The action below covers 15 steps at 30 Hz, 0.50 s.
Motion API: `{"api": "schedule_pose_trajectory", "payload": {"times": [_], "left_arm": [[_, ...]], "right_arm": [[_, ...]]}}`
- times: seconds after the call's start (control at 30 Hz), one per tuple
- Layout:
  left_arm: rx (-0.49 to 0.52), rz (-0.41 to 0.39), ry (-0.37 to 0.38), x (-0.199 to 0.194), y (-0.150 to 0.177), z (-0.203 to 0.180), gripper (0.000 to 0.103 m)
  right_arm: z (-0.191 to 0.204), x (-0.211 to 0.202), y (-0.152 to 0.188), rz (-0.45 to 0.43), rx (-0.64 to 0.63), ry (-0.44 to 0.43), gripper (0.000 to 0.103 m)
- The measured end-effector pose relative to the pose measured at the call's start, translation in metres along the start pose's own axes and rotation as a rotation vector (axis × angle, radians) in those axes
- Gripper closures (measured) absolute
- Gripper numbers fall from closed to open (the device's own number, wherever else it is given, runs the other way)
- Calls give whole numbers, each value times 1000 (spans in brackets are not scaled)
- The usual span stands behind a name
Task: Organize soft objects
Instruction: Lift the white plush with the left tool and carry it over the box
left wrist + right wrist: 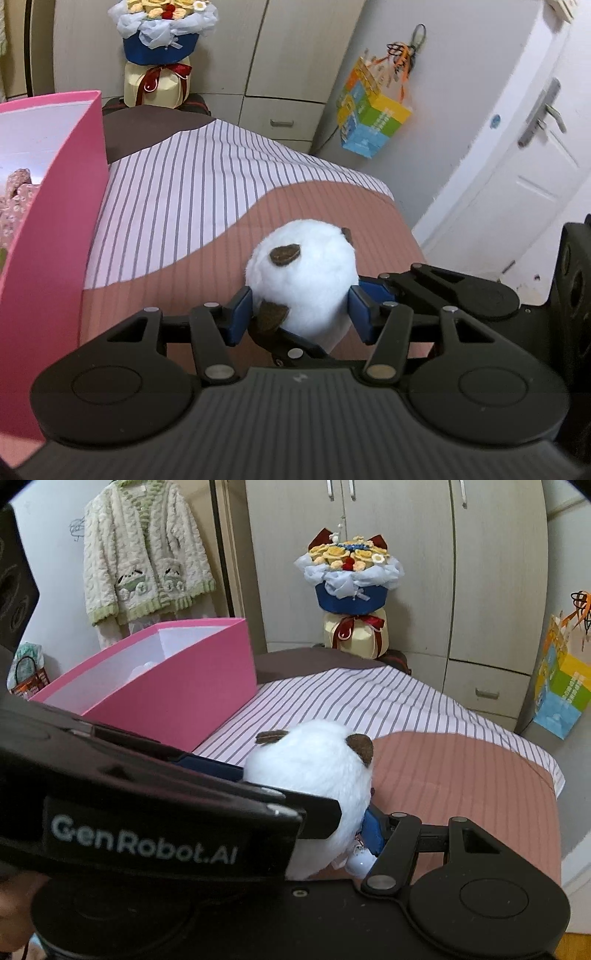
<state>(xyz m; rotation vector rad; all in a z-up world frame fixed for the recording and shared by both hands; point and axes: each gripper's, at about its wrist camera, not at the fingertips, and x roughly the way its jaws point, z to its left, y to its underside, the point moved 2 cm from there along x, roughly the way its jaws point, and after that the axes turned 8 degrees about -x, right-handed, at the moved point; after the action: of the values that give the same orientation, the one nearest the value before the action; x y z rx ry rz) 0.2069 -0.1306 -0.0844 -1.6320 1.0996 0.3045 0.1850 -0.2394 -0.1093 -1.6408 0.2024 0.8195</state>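
Over the striped bedspread (177, 192), the left gripper (300, 312) pinches a white plush toy (306, 269) between its blue pads (240, 314). The right gripper (364, 834) reaches the same toy from the other side; its left finger is hidden, so I cannot tell its grip. A pink box (177, 694) sits just beside them on the bed.

One plush toy (303, 273), one pink box (177, 690)

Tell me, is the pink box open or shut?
Open. The pink box has no lid on top, and the right wrist view looks down onto its white inner walls. Something pale lies inside; what it is, cannot tell.
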Motion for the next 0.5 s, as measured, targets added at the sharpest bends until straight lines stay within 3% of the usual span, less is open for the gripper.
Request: {"api": "schedule_pose_trajectory", "payload": {"times": [0.23,0.5], "left_arm": [[21,20,-1,-34,20,4,49],[-46,122,59,-79,42,27,50]], "right_arm": [[33,-24,7,-16,-33,10,35],[71,-52,11,35,-85,-81,35]]}}
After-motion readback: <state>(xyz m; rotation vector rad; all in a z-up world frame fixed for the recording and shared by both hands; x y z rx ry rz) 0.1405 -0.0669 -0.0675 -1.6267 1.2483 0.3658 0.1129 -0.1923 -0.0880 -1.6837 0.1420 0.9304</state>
